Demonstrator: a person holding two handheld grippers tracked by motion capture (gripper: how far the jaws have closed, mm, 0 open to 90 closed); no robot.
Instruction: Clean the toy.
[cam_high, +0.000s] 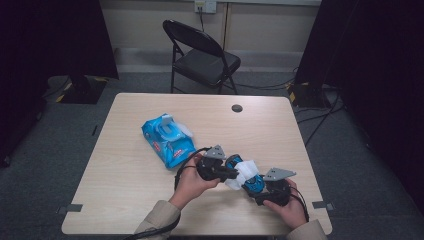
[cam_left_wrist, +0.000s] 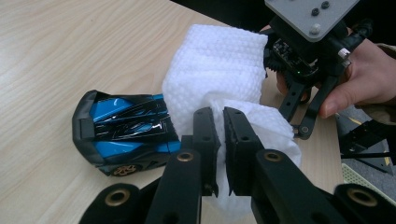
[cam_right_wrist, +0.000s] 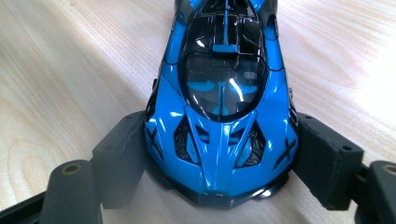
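Grey carpet surrounds a pale wooden surface (cam_high: 150, 200), and behind it a black folding chair (cam_high: 200, 55) stands against the wall, with dark curtains at both sides and cables trailing over the floor at the right. On the far part of the surface sits a small round dark cable port (cam_high: 237, 108); left of centre lies a blue pack of wet wipes (cam_high: 168, 140) with its flap lifted and a white sheet poking out, well apart from the work near the front edge. There, a blue and black toy sports car (cam_right_wrist: 224, 102) rests on the surface between the two hands. The right tool (cam_right_wrist: 219, 163) has its wide-set jaws against both flanks of the car at one end, clamped on it. The left tool (cam_left_wrist: 219, 135) has its jaws together on a fold of a white wet wipe (cam_left_wrist: 219, 65), which drapes over the car's middle and hides part of its body in the high view. In the left gripper view the wipe stands between that tool and the person's right hand (cam_left_wrist: 364, 74), and one end of the car sticks out beside the wipe. Black cables (cam_high: 185, 165) loop from the left tool toward the wipes pack, near it.
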